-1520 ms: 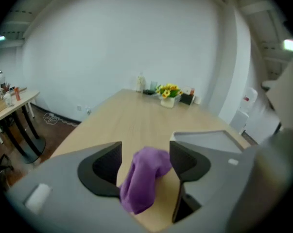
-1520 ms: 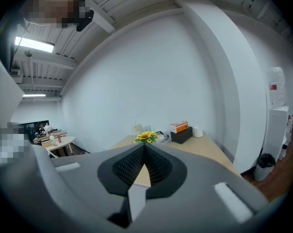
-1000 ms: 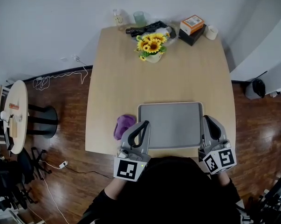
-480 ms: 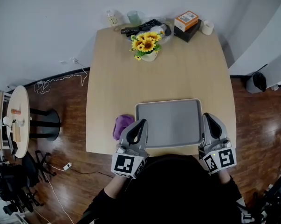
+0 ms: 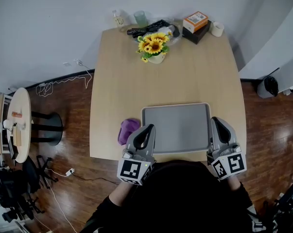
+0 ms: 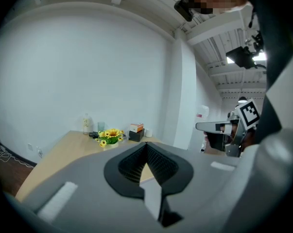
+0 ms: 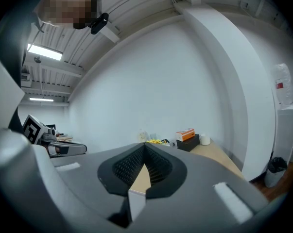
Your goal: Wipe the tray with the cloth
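So the purple cloth (image 5: 129, 130) sits on the table (image 5: 136, 72) just left of the tray (image 5: 175, 128). It's right beside the left gripper (image 5: 147, 129), so way nearer than the right gripper (image 5: 216, 123). Both grippers are closed up, holding nothing.

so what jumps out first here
The grey tray sits at the near edge of the table, flanked by the left tongs and right tongs, both shut on nothing. A purple cloth lies just left of the tray, untouched, and yellow sunflowers stand at the far end.
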Action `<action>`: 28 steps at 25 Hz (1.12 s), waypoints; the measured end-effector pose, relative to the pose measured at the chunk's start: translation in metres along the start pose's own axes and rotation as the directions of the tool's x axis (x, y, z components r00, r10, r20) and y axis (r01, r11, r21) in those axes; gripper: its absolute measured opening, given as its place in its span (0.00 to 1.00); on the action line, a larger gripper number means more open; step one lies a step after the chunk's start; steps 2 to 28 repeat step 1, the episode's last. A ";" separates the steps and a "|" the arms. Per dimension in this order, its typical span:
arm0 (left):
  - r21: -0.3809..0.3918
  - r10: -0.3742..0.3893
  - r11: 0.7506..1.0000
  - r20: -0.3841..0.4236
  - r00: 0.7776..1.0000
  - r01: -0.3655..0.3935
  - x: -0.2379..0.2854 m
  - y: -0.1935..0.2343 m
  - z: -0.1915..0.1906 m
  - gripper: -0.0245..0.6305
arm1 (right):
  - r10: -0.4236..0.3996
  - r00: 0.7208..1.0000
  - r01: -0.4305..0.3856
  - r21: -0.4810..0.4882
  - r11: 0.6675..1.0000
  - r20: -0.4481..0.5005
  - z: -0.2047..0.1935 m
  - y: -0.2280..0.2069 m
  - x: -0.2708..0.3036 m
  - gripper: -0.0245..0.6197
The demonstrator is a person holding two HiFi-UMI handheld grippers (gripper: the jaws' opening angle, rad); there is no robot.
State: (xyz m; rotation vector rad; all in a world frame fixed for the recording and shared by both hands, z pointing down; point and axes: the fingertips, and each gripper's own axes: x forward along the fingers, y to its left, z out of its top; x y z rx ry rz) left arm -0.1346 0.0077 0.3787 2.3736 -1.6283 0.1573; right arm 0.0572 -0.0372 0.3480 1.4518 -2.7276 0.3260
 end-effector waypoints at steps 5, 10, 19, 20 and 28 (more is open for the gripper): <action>-0.002 0.002 1.000 -0.009 1.000 -0.002 -0.001 0.001 -0.002 0.04 | 0.000 1.000 0.000 0.002 1.000 -0.003 -0.001 0.000 0.000 0.04; -0.002 0.002 1.000 -0.009 1.000 -0.002 -0.001 0.001 -0.002 0.04 | 0.000 1.000 0.000 0.002 1.000 -0.003 -0.001 0.000 0.000 0.04; -0.002 0.002 1.000 -0.009 1.000 -0.002 -0.001 0.001 -0.002 0.04 | 0.000 1.000 0.000 0.002 1.000 -0.003 -0.001 0.000 0.000 0.04; -0.002 0.002 1.000 -0.009 1.000 -0.002 -0.001 0.001 -0.002 0.04 | 0.000 1.000 0.000 0.002 1.000 -0.003 -0.001 0.000 0.000 0.04; -0.002 0.002 1.000 -0.009 1.000 -0.002 -0.001 0.001 -0.002 0.04 | 0.000 1.000 0.000 0.002 1.000 -0.003 -0.001 0.000 0.000 0.04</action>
